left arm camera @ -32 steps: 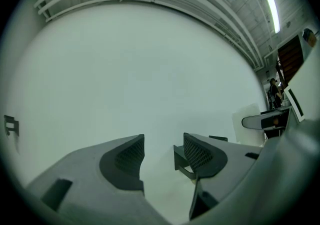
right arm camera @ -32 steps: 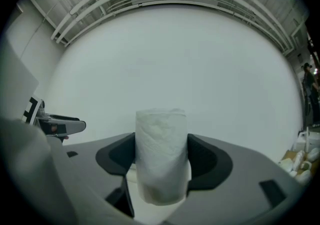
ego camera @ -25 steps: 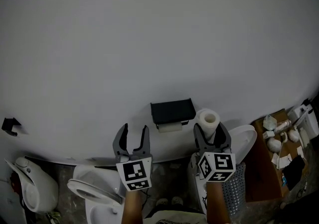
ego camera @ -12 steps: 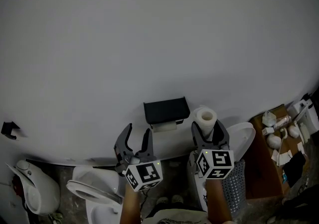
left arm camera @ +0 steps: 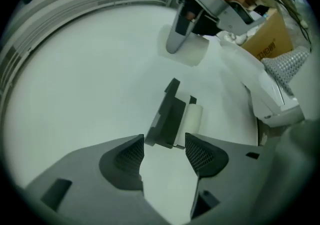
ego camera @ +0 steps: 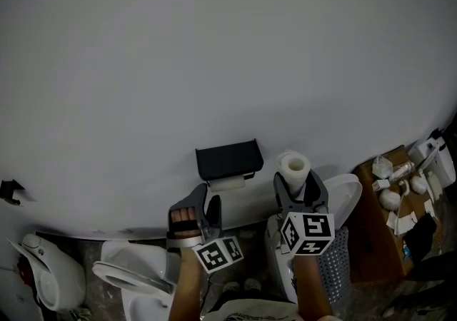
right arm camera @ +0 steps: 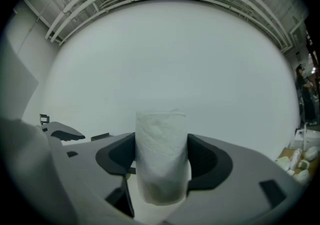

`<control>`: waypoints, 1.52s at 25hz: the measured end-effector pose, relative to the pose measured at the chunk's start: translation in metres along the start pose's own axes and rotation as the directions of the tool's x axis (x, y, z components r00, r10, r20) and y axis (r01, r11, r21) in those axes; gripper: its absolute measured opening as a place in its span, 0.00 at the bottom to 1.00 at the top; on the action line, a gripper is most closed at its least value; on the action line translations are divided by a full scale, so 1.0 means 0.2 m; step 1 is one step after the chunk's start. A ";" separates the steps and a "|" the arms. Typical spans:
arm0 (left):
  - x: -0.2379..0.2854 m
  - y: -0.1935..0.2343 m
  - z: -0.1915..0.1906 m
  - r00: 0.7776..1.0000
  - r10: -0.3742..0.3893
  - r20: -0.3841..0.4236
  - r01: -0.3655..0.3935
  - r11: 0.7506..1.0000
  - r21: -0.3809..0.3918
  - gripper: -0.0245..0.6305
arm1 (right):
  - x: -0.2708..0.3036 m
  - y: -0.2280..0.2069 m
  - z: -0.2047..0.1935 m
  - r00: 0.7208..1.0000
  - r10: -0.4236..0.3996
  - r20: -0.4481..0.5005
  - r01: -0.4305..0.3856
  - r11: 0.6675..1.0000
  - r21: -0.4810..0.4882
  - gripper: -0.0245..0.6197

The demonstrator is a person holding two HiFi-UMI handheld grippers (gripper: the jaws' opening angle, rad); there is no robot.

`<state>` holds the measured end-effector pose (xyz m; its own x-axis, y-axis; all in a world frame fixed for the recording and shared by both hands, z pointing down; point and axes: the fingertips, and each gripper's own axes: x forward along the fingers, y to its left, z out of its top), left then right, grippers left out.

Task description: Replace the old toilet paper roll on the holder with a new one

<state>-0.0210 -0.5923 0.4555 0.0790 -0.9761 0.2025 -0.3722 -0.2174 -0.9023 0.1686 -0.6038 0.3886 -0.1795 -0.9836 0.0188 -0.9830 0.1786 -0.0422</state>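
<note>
Status: right gripper is clamping the new roll upright, pads pressing on its sides, and holding it just right of the holder on the wall. Meanwhile left gripper is sitting rolled onto its side just short of the holder, jaws wide apart and just been opening further, nothing btwn them. Holder and old roll are showing beyond the tips, untouched. Old roll is still hanging under the black cover, so removal isn't done yet imo. Risks: left jaws are lining up across cover plus roll, so closing here could be grabbing the cover edge instead of the paper, or crushing the thin roll and tearing sheets w/o freeing it. Spindle type isn't visible, so pulling the wrong way could be jamming it. Right gripper is squeezing soft paper, so the roll could be slipping or going oval, making threading harder later. Both grippers are working close together; a sideways pull could be knocking the new roll.
</note>
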 end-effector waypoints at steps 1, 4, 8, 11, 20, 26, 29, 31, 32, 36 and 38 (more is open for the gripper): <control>0.01 -0.03 0.00 1.000 0.001 -0.014 0.000 0.999 0.051 0.41 | 0.00 -0.01 0.00 1.000 -0.003 -0.001 0.003 1.000 0.003 0.50; 0.04 -0.09 -0.01 0.999 0.007 -0.036 -0.001 0.987 0.163 0.42 | 0.01 -0.03 0.00 1.000 -0.006 0.000 0.006 1.000 0.010 0.50; 0.07 -0.12 0.02 0.999 -0.011 -0.031 0.015 0.989 0.145 0.43 | 0.01 -0.05 -0.01 1.000 -0.011 -0.001 0.011 1.000 0.014 0.50; 0.11 -0.15 0.07 1.000 -0.002 -0.028 0.007 0.984 0.177 0.43 | 0.02 -0.07 -0.02 1.000 -0.013 -0.008 0.014 1.000 0.021 0.50; 0.26 -0.27 0.13 0.999 -0.001 -0.045 0.016 0.935 0.354 0.43 | 0.00 -0.13 -0.04 1.000 -0.023 -0.019 0.023 1.000 0.014 0.50; 0.34 -0.29 0.13 0.998 -0.014 -0.058 0.033 0.934 0.357 0.43 | -0.01 -0.21 -0.05 0.998 -0.048 -0.026 0.049 0.999 0.014 0.50; 0.35 -0.29 0.13 0.998 -0.005 -0.069 0.029 0.935 0.354 0.39 | -0.01 -0.24 -0.05 0.998 -0.057 -0.026 0.057 0.998 0.015 0.50; 0.35 -0.30 0.13 0.997 -0.004 -0.074 0.031 0.931 0.365 0.32 | -0.02 -0.26 -0.06 0.998 -0.062 -0.026 0.063 0.998 0.015 0.50; 0.36 -0.31 0.13 0.997 -0.005 -0.075 0.033 0.928 0.371 0.31 | -0.02 -0.27 -0.06 0.997 -0.066 -0.027 0.066 0.998 0.015 0.50; 0.36 -0.31 0.16 0.998 -0.002 -0.065 0.026 0.929 0.368 0.31 | -0.03 -0.31 -0.07 0.996 -0.081 -0.031 0.082 0.997 0.015 0.50; 0.36 -0.32 0.19 0.999 -0.006 -0.048 0.022 0.936 0.351 0.30 | -0.05 -0.33 -0.07 0.995 -0.090 -0.033 0.090 0.996 0.015 0.50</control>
<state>0.0434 -0.6499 0.5131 0.0364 -0.9735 0.2258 -0.0220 -0.2267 -0.9737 0.2352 -0.6062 0.4058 -0.0918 -0.9942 0.0552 -0.9945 0.0887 -0.0557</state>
